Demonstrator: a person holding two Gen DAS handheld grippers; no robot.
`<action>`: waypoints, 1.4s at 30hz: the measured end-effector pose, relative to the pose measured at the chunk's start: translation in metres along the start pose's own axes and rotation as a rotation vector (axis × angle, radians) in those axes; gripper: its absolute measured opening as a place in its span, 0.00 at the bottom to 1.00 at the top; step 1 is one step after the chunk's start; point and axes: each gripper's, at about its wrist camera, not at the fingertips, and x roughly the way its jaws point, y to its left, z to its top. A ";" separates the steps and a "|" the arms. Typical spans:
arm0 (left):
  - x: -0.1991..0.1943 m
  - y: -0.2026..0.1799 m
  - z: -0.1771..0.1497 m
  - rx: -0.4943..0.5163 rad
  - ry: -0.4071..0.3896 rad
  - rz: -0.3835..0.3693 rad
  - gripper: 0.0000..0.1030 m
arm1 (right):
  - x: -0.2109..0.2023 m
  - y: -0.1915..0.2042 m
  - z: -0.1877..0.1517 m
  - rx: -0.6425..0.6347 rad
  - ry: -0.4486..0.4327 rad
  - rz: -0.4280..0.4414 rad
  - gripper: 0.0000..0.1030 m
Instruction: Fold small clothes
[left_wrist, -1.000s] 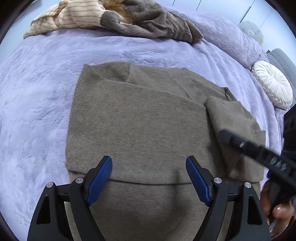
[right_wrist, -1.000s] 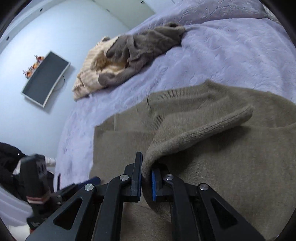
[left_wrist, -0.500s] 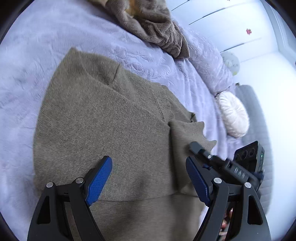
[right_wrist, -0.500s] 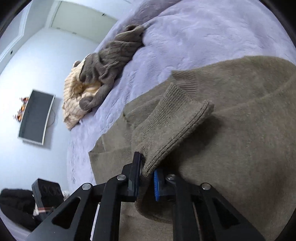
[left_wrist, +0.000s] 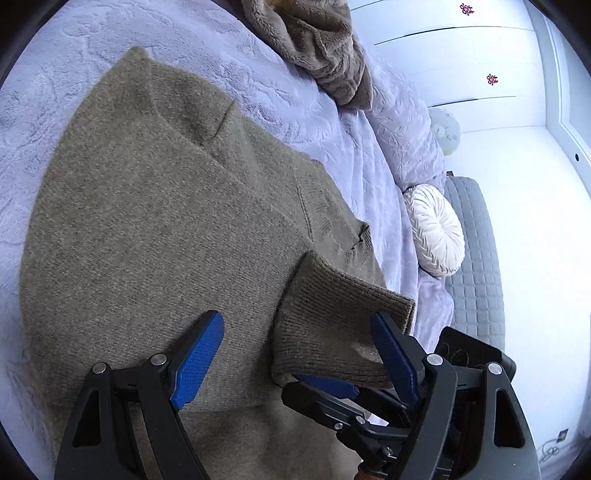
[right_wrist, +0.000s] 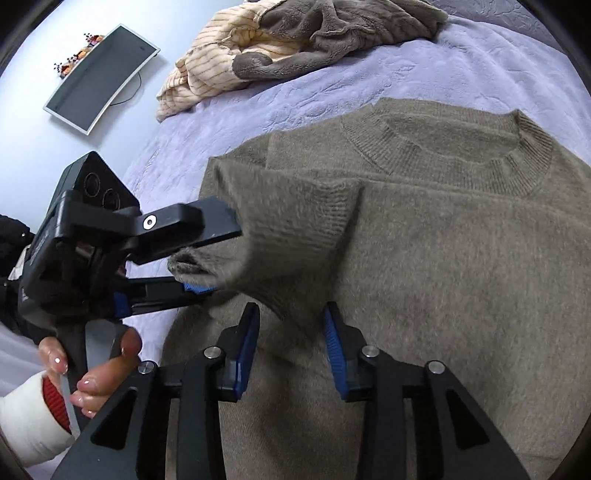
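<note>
An olive-brown knit sweater (left_wrist: 155, 221) lies flat on the lilac bedspread (left_wrist: 314, 122), neck toward the far side (right_wrist: 443, 155). Its ribbed sleeve cuff (left_wrist: 332, 317) is folded over the body. My left gripper (left_wrist: 299, 354) is open, its jaws either side of the cuff. My right gripper (right_wrist: 291, 328) is open, with the cuff (right_wrist: 291, 236) just beyond its jaws. In the right wrist view the left gripper (right_wrist: 192, 258) shows at the left with its jaws around the cuff's end. In the left wrist view the right gripper (left_wrist: 332, 391) sits under the cuff.
A pile of grey-brown and cream striped clothes (right_wrist: 295, 48) lies at the far side of the bed. A round white cushion (left_wrist: 436, 232) and a grey quilted seat (left_wrist: 476, 266) are at the bed's right edge. A monitor (right_wrist: 99, 77) stands on the wall side.
My right gripper has opened and let go of the sleeve cuff. My left gripper has moved right so that its open jaws now stand around the cuff.
</note>
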 end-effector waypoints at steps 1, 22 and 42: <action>-0.001 0.002 -0.001 0.001 0.001 -0.004 0.80 | -0.003 -0.004 -0.003 0.014 -0.001 0.002 0.38; -0.028 0.020 0.004 -0.086 -0.098 -0.039 0.80 | -0.047 -0.057 -0.057 0.295 -0.040 0.084 0.38; -0.001 0.001 -0.001 0.115 -0.016 0.220 0.80 | -0.129 -0.171 -0.144 0.801 -0.296 0.118 0.42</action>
